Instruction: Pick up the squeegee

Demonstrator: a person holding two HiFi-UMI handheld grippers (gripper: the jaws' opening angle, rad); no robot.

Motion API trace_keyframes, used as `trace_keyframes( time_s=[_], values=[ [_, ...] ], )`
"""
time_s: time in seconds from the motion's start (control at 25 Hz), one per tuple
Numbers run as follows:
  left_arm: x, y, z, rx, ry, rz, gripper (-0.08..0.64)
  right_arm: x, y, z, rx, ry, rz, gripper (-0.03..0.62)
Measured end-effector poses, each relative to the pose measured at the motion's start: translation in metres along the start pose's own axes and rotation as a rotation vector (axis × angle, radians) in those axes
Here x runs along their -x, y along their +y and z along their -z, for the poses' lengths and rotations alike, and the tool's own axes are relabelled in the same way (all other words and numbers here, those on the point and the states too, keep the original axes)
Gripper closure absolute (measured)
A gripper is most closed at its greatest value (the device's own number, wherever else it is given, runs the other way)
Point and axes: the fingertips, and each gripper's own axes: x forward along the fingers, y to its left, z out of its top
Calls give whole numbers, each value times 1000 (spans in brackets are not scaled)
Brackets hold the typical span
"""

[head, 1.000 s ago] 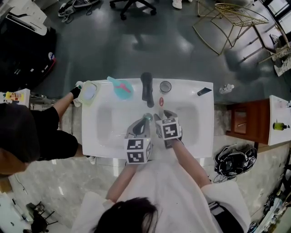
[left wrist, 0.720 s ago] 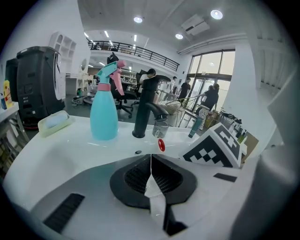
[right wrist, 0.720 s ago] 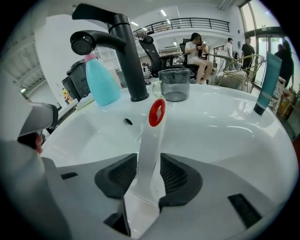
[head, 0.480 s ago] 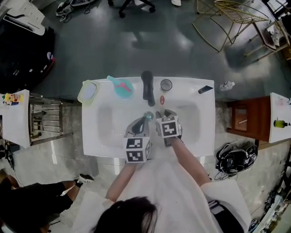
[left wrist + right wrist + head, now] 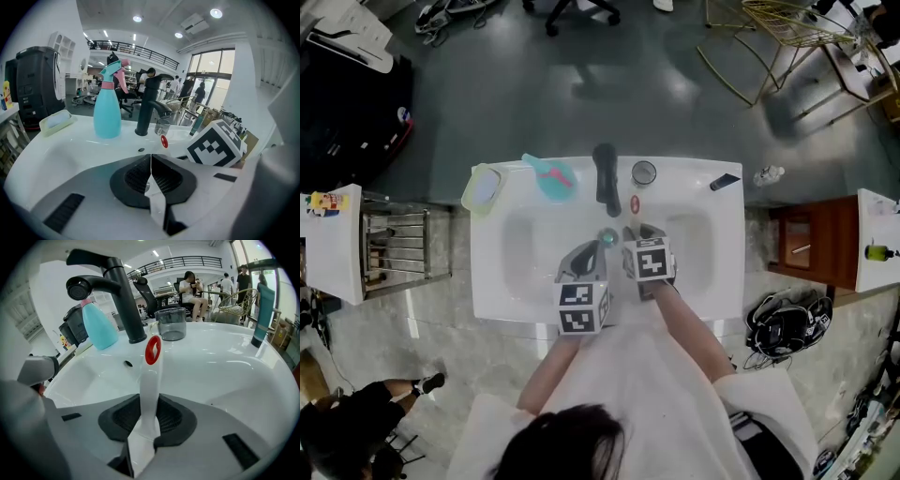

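Note:
The squeegee (image 5: 150, 380) has a white handle with a red loop at its far end and lies in the white sink (image 5: 487, 281), pointing at the black faucet (image 5: 605, 178). In the head view its red end (image 5: 633, 203) shows just ahead of my right gripper (image 5: 634, 234). The right gripper (image 5: 150, 401) has its jaws closing, and both pads press on the handle. My left gripper (image 5: 598, 246) hovers beside it over the basin. In the left gripper view the left gripper (image 5: 150, 157) is shut with nothing in it, and the squeegee's red loop (image 5: 163, 140) shows beyond.
A teal spray bottle (image 5: 551, 178), a glass cup (image 5: 643, 173) and a pale green soap dish (image 5: 483, 190) stand along the sink's back rim. A dark tube (image 5: 723, 184) lies at the back right corner. A wooden cabinet (image 5: 802, 248) is to the right.
A person whose hand was at the soap dish has walked off to the lower left. Both grippers have stayed in place over the basin.

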Motion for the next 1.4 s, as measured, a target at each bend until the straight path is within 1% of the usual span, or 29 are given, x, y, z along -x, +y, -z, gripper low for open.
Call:
trace_keyframes(
  time_s=[0.2,0.36,0.64,0.92,1.24,1.4],
  values=[
    [2,-1,0,0,-4,-6,532,5,-1,0,7,-10,4,491],
    [4,-4,0,-2,-9,-2,532,8,-6,-1,17,-38,11,491],
    [8,-15,1,-14,-21,4,532,30,-6,-5,21,-71,3,491],
    [11,-36,-4,-32,-44,24,532,56,-9,-10,42,-150,-2,491],
    [18,-61,-6,-44,-75,38,532,90,-20,-2,0,-163,8,491],
    [23,-74,-4,-45,-90,40,532,110,-23,-2,-5,-207,4,491]
  ],
)
